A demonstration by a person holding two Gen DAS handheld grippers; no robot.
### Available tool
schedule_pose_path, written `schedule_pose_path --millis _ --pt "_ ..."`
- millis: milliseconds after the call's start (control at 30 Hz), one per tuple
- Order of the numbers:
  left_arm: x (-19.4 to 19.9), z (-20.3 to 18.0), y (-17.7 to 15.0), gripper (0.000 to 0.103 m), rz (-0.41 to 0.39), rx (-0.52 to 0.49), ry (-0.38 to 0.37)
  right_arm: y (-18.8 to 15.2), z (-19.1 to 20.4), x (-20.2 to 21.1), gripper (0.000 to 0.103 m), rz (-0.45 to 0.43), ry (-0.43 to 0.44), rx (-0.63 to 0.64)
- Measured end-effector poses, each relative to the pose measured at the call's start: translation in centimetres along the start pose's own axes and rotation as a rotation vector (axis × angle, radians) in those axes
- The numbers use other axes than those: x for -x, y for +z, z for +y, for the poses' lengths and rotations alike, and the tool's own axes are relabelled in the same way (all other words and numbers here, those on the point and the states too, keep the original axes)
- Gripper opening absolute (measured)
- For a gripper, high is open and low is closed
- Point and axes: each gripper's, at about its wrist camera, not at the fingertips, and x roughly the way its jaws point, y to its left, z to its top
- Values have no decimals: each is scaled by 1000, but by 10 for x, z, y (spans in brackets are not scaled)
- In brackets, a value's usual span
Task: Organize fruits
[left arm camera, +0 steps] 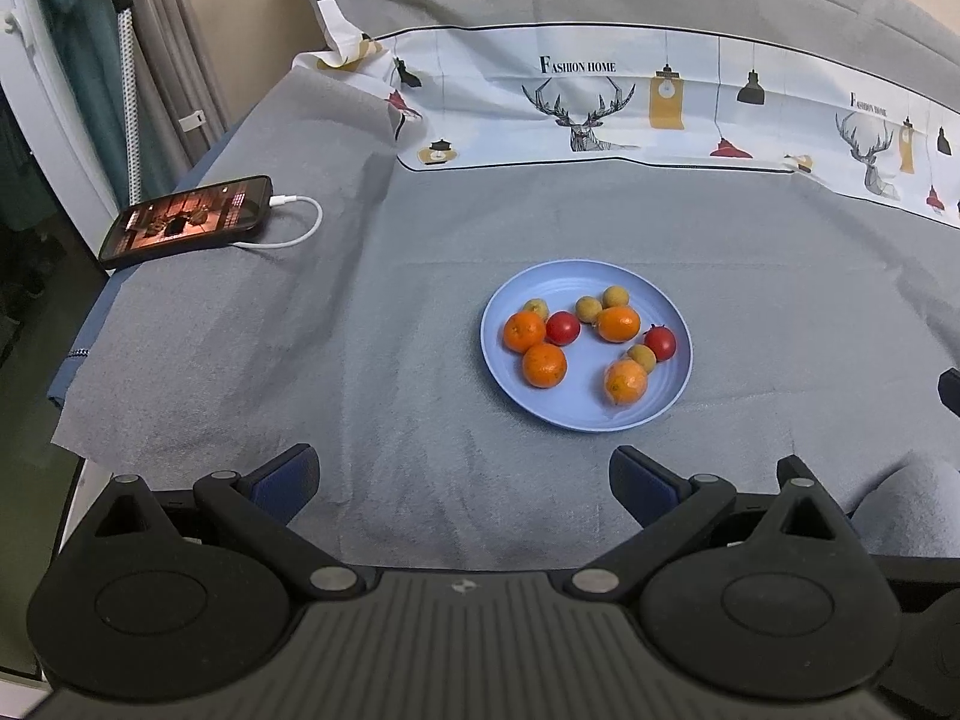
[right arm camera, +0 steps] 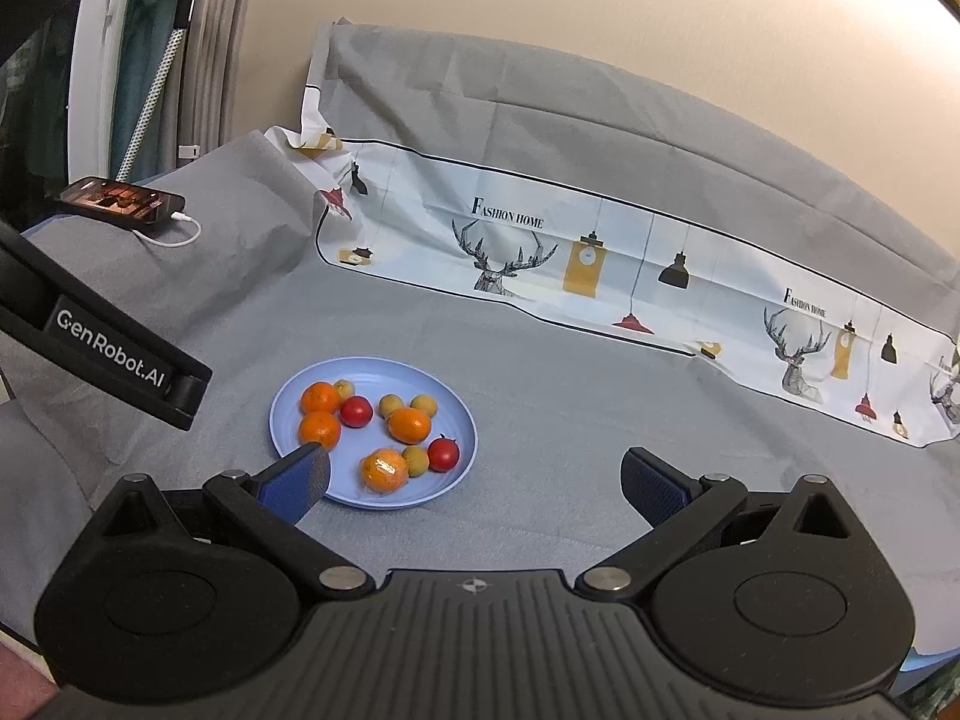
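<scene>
A light blue plate (left arm camera: pixel 579 405) (right arm camera: pixel 366 377) sits on the grey cloth and holds all the fruit. On it are several oranges (left arm camera: pixel 544 365) (right arm camera: pixel 410 425), two red tomatoes (left arm camera: pixel 563 327) (right arm camera: pixel 443 453) and several small tan longans (left arm camera: pixel 588 308) (right arm camera: pixel 392 405). My left gripper (left arm camera: pixel 465 474) is open and empty, just short of the plate's near rim. My right gripper (right arm camera: pixel 477 480) is also open and empty. Its left fingertip (right arm camera: pixel 303 477) overlaps the plate's near-left rim in the right wrist view. The left gripper's body (right arm camera: pixel 120 354) shows at the left of that view.
A phone (left arm camera: pixel 186 222) (right arm camera: pixel 120 199) with a lit screen and a white charging cable (left arm camera: pixel 300 222) lies at the far left by the table edge. A printed deer-and-lamp cloth (left arm camera: pixel 600 102) (right arm camera: pixel 540 252) lines the back. Curtains (left arm camera: pixel 180 30) hang beyond the left edge.
</scene>
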Motion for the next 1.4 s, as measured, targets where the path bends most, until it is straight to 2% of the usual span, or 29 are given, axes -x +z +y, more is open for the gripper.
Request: schedule_pose_path --millis 1400 --pt "-6 -1 0 103 14 -7 31 -2 -2 -4 102 9 9 -7"
